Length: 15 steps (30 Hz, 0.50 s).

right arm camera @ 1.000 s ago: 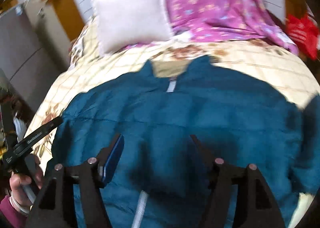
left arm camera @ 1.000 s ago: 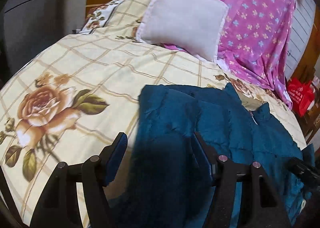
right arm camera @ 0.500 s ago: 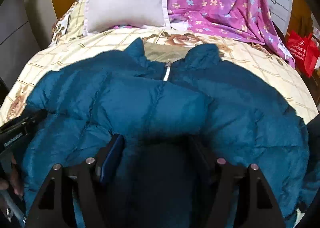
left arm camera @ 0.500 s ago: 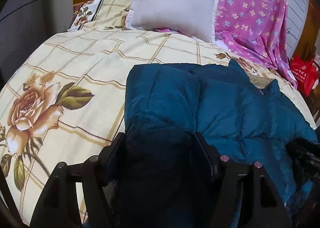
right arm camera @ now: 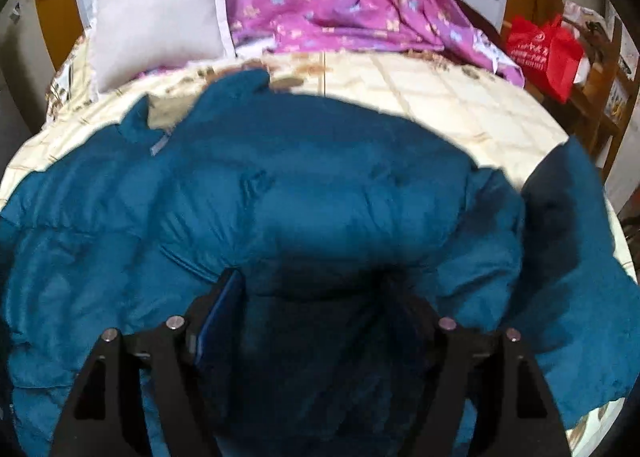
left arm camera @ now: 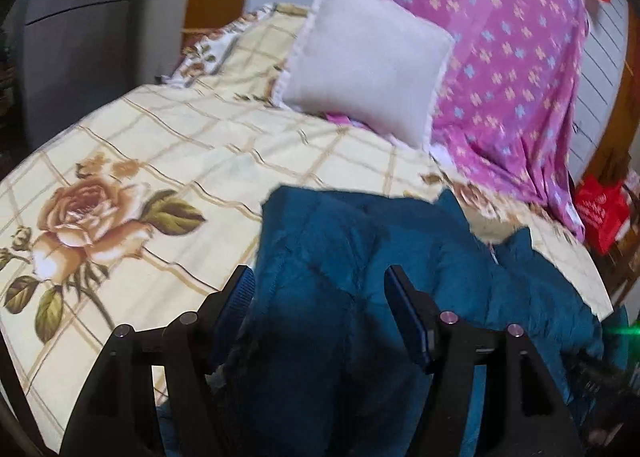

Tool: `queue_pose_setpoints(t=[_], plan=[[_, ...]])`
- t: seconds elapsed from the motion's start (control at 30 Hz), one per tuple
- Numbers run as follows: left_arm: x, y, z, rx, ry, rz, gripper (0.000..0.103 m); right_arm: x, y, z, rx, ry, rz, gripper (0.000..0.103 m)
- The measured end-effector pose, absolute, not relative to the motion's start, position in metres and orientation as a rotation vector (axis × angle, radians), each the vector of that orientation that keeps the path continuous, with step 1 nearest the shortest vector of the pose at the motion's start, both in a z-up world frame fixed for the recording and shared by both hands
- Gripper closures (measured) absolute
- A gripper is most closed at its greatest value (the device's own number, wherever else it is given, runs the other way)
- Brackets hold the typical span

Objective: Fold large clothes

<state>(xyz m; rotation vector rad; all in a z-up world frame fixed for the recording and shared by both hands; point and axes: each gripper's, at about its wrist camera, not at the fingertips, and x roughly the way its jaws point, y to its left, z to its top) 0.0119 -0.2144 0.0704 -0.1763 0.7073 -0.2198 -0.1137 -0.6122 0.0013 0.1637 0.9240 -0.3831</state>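
Jacket (right arm camera: 280,193), teal and puffy, lies spread on the bed (left arm camera: 192,145) below the white pillow (left arm camera: 360,57), collar toward it, probably laid flat for folding. Right gripper (right arm camera: 312,297) hangs over its padding, jaws opening, fabric between them unpinched. Left gripper (left arm camera: 320,297) stands open at the jacket's far-side fold.
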Motion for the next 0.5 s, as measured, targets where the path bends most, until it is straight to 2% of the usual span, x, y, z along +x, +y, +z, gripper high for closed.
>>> queue_pose_setpoints(t=[0.13,0.27,0.5], plan=[[0.007,-0.205,0.080,-0.177,0.660,-0.179,0.043,-0.107,-0.607,0.000,0.136,0.956,-0.388,0.024],[0.004,-0.211,0.082,-0.185,0.693,-0.269,0.043,-0.112,-0.617,0.011,0.224,1.005,-0.346,0.023],[-0.010,-0.265,0.074,-0.084,0.731,-0.390,0.043,-0.134,-0.595,0.034,0.193,0.910,-0.324,0.023]])
